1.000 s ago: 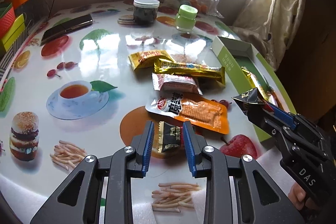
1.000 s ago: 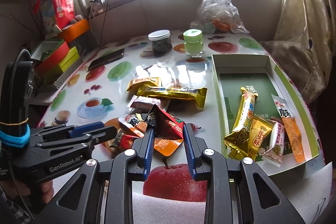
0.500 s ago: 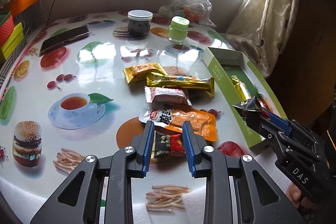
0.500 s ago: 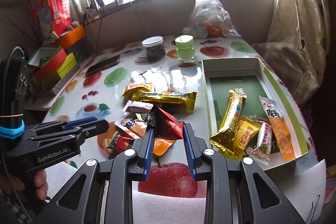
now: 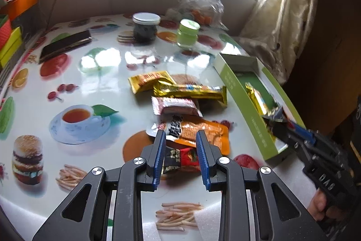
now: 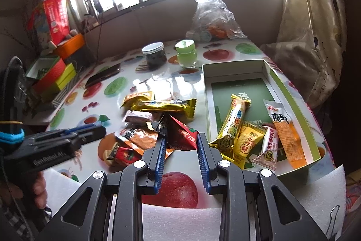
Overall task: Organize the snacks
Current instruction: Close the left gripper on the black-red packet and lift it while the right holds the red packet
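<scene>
My right gripper (image 6: 181, 137) is shut on a red and black triangular snack packet (image 6: 180, 134), held above the table just left of the green box (image 6: 237, 64). In the left wrist view that gripper (image 5: 279, 122) hangs at the box's near wall (image 5: 243, 103). Several wrapped snacks lie inside the box. My left gripper (image 5: 180, 132) hovers with its jaws a little apart and nothing held. Below it, a small black and red packet (image 5: 180, 157) lies on the table. Beyond are an orange packet (image 5: 203, 132), a pink packet (image 5: 176, 105), a gold bar (image 5: 191, 90) and a yellow packet (image 5: 146, 80).
A dark jar (image 5: 145, 28), a green jar (image 5: 188, 33) and a clear plastic bag (image 5: 200, 3) stand at the back. A dark flat case (image 5: 65, 45) lies at the back left. Coloured boxes (image 6: 56, 76) are stacked off the left edge, and a curtain hangs on the right.
My right gripper has drifted a little toward the green box with the red packet in it. The left gripper has stayed over the small packet.
</scene>
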`<state>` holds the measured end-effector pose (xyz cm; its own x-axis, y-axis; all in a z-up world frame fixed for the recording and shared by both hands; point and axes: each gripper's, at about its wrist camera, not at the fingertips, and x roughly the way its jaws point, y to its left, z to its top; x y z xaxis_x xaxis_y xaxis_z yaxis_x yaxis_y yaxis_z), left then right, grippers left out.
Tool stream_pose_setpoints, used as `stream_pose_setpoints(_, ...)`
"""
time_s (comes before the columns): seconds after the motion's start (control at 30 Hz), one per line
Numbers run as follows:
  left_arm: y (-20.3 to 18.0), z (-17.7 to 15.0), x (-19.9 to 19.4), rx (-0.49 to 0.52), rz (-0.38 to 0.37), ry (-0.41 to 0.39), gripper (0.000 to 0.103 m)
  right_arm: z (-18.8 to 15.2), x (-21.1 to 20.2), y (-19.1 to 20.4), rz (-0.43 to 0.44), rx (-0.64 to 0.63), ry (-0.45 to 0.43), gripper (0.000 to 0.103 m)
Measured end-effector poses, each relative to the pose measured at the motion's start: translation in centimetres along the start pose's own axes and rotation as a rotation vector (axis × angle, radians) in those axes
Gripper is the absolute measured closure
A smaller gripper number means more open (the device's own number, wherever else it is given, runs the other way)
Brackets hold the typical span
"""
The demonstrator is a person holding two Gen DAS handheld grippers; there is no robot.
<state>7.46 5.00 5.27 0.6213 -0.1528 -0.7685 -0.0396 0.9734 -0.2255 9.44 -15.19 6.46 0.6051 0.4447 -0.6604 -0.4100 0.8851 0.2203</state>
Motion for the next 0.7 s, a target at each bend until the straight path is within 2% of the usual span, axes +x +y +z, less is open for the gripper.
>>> stream_pose_setpoints(0.13, -0.2, -0.9, 1.3, 0.014, 0.029, 0.041, 0.072, -0.2, 0.1, -0.1, 0.003, 0.002, 0.007, 0.077)
stream_pose_setpoints(0.2, -0.1, -1.2, 2.2, 0.012, 0.041, 0.063, 0.055, -0.3, 0.2, -0.1, 0.003, 0.002, 0.016, 0.077)
stream_pose_setpoints(0.23, 0.0, -1.2, 2.5, 0.004, 0.054, 0.069, 0.053, -0.4, 0.3, -0.1, 0.003, 0.002, 0.016, 0.077)
stream_pose_setpoints(0.43, 0.0, -1.5, 4.3, 0.012, 0.077, 0.115, 0.053, -0.5, 0.3, 0.0, 0.003, 0.004, 0.017, 0.077)
stream_pose_setpoints(0.7, -1.1, -1.8, 4.4, 0.062, 0.118, 0.098, 0.053, -0.5, 0.5, 0.0, 0.008, 0.001, 0.023, 0.077)
